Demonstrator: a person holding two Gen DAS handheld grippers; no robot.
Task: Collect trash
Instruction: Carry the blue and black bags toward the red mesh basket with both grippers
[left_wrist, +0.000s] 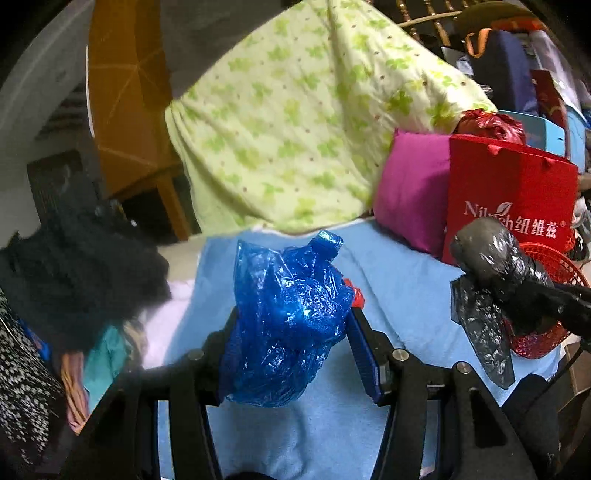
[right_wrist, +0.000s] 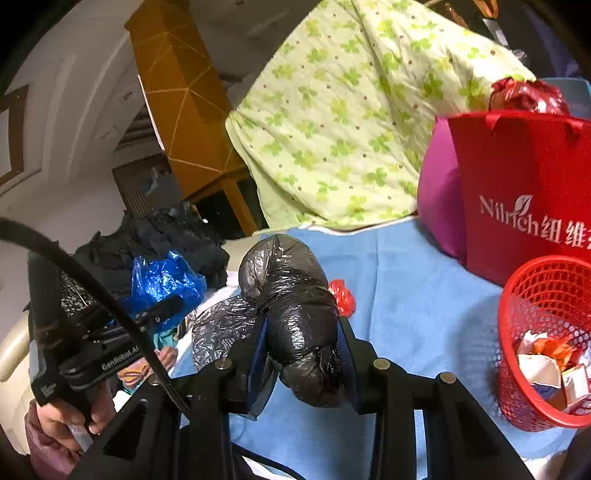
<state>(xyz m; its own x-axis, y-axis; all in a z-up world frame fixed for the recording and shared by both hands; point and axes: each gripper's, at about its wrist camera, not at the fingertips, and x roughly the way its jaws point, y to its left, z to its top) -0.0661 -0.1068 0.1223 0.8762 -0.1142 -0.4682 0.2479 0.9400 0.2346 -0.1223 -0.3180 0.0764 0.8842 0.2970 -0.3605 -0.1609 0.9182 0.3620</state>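
1. Pinching a crumpled blue bag (left_wrist: 288, 317), the left gripper (left_wrist: 291, 332) has both pads pressed into the plastic, which bulges above and below the jaws.
2. The right gripper (right_wrist: 303, 354) is clamped on a black bag (right_wrist: 295, 317), a wadded bundle standing up between its pads, with a loose flap of film hanging to the left.
3. In the left wrist view the black bag (left_wrist: 495, 258) shows at the right, held up in front of the red basket (left_wrist: 554, 266).
4. In the right wrist view the blue bag (right_wrist: 166, 280) shows at the left, in the other gripper, with a hand (right_wrist: 70, 417) on its handle below.
5. Both bags hang over a light blue sheet (right_wrist: 406, 295) spread on a bed.
6. A small red scrap (right_wrist: 341, 291) lies on the sheet just behind the black bag.
7. The red mesh basket (right_wrist: 517, 295) stands on the sheet at the right and holds crumpled paper and wrappers (right_wrist: 546, 362).
8. Behind it stands a red tote (right_wrist: 517, 177) printed with white lettering, and a magenta cushion (right_wrist: 439, 192) leans just beside that.
9. A green clover-print quilt (right_wrist: 351, 110) is heaped at the back.
10. Dark clothes (left_wrist: 74, 266) are piled at the left edge of the bed.
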